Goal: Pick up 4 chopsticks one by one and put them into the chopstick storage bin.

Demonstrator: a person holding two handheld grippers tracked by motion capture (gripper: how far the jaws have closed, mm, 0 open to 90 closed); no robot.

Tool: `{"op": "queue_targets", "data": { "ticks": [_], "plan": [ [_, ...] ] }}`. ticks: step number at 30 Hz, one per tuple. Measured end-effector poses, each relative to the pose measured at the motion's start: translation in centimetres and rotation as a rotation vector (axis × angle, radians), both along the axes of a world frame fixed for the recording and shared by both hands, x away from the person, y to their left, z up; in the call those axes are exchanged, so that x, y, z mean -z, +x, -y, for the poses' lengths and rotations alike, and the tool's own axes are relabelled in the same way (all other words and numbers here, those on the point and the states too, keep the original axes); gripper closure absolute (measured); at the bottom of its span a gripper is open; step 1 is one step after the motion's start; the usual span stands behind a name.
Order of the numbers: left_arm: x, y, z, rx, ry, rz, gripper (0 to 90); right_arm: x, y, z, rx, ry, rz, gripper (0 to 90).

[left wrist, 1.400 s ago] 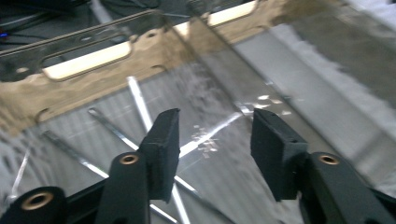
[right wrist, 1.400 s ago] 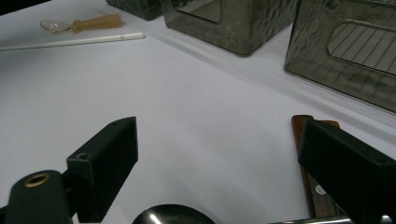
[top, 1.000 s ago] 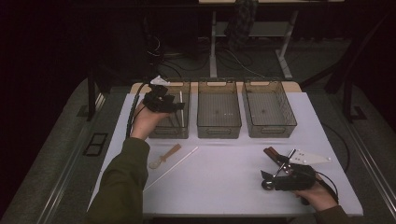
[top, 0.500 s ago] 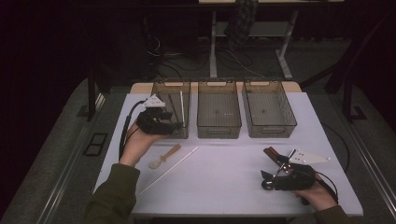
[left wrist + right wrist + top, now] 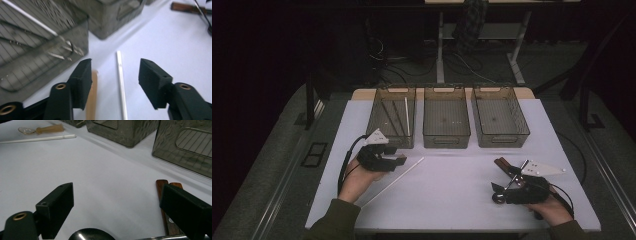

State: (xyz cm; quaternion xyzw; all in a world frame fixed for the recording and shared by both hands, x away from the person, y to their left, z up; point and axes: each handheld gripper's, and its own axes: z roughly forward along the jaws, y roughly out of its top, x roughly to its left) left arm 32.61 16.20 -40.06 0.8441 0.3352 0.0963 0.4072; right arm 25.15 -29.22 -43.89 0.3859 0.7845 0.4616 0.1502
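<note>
White stick (image 5: 393,181) is lying on the white table (image 5: 452,200) in the lower left part of the high view, running slantwise from the lower left up toward the middle, and its upper end is resting just below the left gripper (image 5: 398,160). The person's left hand (image 5: 357,177) is holding this gripper low over the table, in front of the left bin (image 5: 391,117), which is containing a few thin sticks; the middle bin (image 5: 446,117) and the right bin (image 5: 499,116) are standing beside it in one row. In the lower right of this view the right hand (image 5: 557,210) is resting with the right gripper (image 5: 498,192), and two wooden handles (image 5: 507,166) are lying just beside it. In the left gripper view the two black jaws are standing apart after just having been closing a little, and they are not pressing on anything: the white stick (image 5: 121,85) is lying on the table between them, nearer the middle of the frame, while a tan wooden handle (image 5: 91,95) is lying just beside the left jaw, and the left bin (image 5: 37,50) is taking up the upper left. In the right gripper view the jaws are standing wide apart with nothing between them; the wooden handles (image 5: 167,205) are lying close to the right jaw, a dark round thing (image 5: 91,234) is showing at the bottom edge, and far away in the upper left the white stick (image 5: 37,139) is lying next to a small spoon (image 5: 41,130) with a tan handle.
</note>
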Motion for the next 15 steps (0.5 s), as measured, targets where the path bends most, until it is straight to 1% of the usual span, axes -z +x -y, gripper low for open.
{"op": "queue_targets", "data": {
  "ticks": [3, 7, 11, 14, 15],
  "plan": [
    [0.8, -0.7, -0.2, 0.0, -0.002, -0.018, 51.7, 0.0, 0.0, 0.0, 0.001, -0.001, 0.002, 11.5],
    [1.6, -1.8, -0.6, 0.007, 0.027, -0.023, 59.7, 0.0, -0.1, 0.0, 0.003, -0.008, 0.004, 11.5],
    [2.2, -2.7, -0.8, 0.007, 0.041, -0.032, 66.3, -0.1, -0.1, 0.0, 0.002, -0.012, 0.009, 11.5],
    [2.4, -2.9, -0.8, 0.009, 0.056, -0.031, 70.3, -0.1, -0.1, 0.0, 0.002, -0.014, 0.01, 11.5],
    [2.5, -2.9, -0.8, 0.01, 0.058, -0.038, 71.1, -0.1, -0.1, 0.0, 0.003, -0.016, 0.01, 11.6]
  ]
}}
